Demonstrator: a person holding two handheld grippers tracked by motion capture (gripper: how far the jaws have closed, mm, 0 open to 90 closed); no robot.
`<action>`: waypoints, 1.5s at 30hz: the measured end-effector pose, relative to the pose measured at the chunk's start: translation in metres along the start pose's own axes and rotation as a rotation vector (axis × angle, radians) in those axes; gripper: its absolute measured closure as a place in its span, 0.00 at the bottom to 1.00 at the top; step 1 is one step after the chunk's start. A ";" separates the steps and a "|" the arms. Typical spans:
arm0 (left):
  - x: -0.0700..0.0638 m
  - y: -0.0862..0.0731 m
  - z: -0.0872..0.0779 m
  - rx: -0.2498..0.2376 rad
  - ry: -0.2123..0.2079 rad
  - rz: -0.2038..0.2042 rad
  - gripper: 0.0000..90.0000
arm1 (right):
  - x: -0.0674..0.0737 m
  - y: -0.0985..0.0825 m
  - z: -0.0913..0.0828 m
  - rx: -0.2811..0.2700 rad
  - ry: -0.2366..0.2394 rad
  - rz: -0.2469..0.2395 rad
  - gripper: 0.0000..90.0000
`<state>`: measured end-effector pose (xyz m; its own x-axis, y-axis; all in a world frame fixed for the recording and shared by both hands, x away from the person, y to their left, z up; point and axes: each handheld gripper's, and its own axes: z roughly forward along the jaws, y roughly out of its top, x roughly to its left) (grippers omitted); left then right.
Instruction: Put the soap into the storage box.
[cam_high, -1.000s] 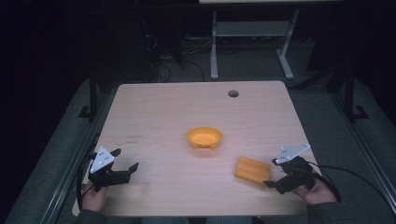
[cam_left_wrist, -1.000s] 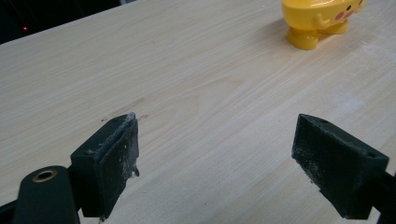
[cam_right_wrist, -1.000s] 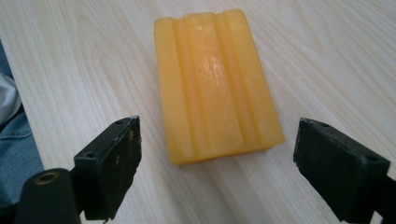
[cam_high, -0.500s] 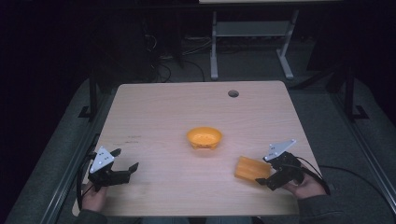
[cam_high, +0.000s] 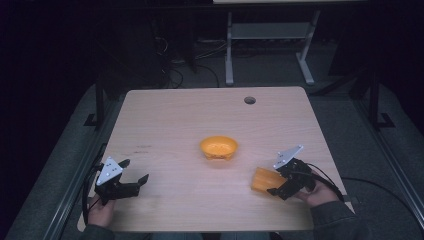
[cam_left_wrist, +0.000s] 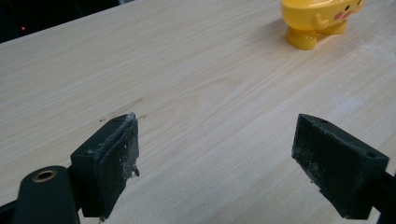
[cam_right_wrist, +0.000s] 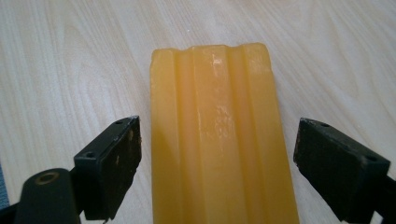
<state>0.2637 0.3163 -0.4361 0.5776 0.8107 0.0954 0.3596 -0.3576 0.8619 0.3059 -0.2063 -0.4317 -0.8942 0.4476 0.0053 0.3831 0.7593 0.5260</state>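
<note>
Since a second ago the right gripper (cam_high: 278, 191) has slid leftward over the table (cam_high: 175, 120); its jaws now stand spread either side of the ridged orange block (cam_right_wrist: 219, 135), not touching it; the block lies flat near the front-right edge; the left gripper (cam_high: 136, 171) rests spread wide over bare wood, well apart from the yellow bowl (cam_high: 218, 147) at mid-table.

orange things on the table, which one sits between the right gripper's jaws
The ribbed orange block, lying flat near the right gripper, between its open jaws. The orange bowl stands apart at the table's middle.
</note>
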 end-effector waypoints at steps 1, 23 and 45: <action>0.000 0.000 0.000 -0.001 0.001 0.001 0.16 | 0.000 0.001 0.002 0.006 0.001 -0.003 0.16; 0.000 0.000 -0.001 -0.002 -0.001 -0.002 0.16 | -0.001 0.004 0.028 0.121 0.008 -0.019 0.18; 0.001 0.001 -0.002 -0.011 0.002 0.000 0.16 | 0.001 0.002 0.027 0.095 0.022 -0.050 0.23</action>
<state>0.2631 0.3173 -0.4347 0.5761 0.8117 0.0960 0.3520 -0.3524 0.8671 0.3118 -0.1913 -0.4538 -0.9171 0.3987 0.0005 0.3577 0.8221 0.4429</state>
